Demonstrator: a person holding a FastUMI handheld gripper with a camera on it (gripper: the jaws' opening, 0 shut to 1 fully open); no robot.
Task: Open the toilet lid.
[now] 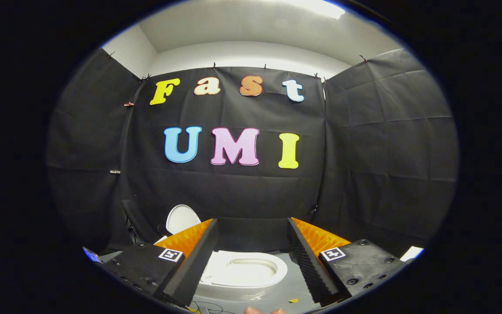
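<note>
Hand-held gripper (251,257) spread wide, gripping nothing. Toilet (246,272) on the floor (294,290) between the fingers, bowl exposed; lid (182,218) apparently raised beyond. Likely risk: bumping it so it drops shut again.

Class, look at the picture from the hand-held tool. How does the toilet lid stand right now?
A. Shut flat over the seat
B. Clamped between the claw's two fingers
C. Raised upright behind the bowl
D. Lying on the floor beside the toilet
C: the lid stands upright behind the open toilet bowl, while the claw is spread wide and holds nothing.
</note>
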